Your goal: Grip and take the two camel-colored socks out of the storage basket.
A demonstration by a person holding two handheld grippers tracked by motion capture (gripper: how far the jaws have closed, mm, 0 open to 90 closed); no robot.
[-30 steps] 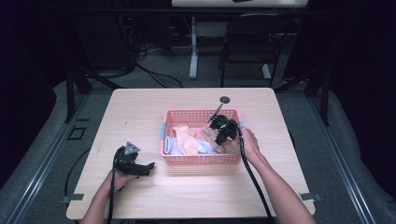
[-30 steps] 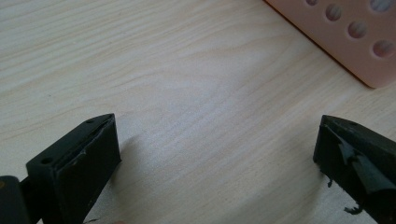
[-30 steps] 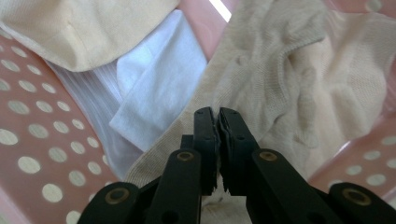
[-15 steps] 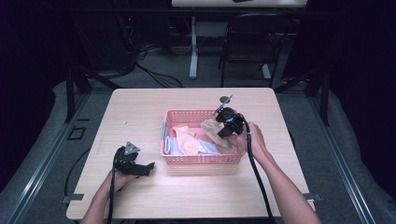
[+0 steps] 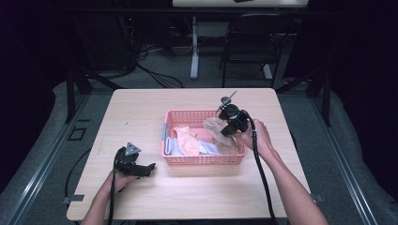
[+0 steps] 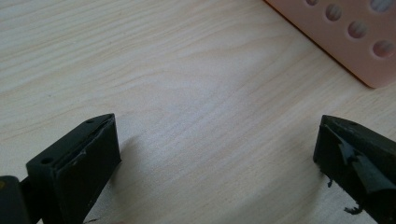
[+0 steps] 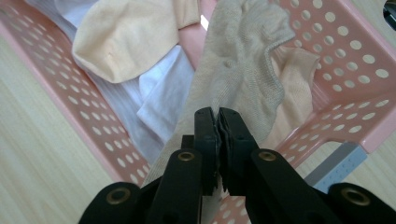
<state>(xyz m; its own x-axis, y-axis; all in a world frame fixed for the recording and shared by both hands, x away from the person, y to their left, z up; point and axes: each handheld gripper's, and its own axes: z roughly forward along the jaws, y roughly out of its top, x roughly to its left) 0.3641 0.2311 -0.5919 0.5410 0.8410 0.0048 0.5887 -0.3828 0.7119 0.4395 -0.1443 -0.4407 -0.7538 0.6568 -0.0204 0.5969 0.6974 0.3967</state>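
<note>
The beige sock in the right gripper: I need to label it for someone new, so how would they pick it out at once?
Find the pink perforated basket in the middle of the wooden table. At its right end the right gripper has its jaws shut on a beige sock that hangs into the basket. It is a duller, greyer, ribbed knit than the smooth peach cloth and white cloth beside it.

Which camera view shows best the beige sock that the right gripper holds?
The right gripper view: the beige sock hangs close, pinched between the shut jaws of the right gripper. The high view shows it small above the pink basket.
</note>
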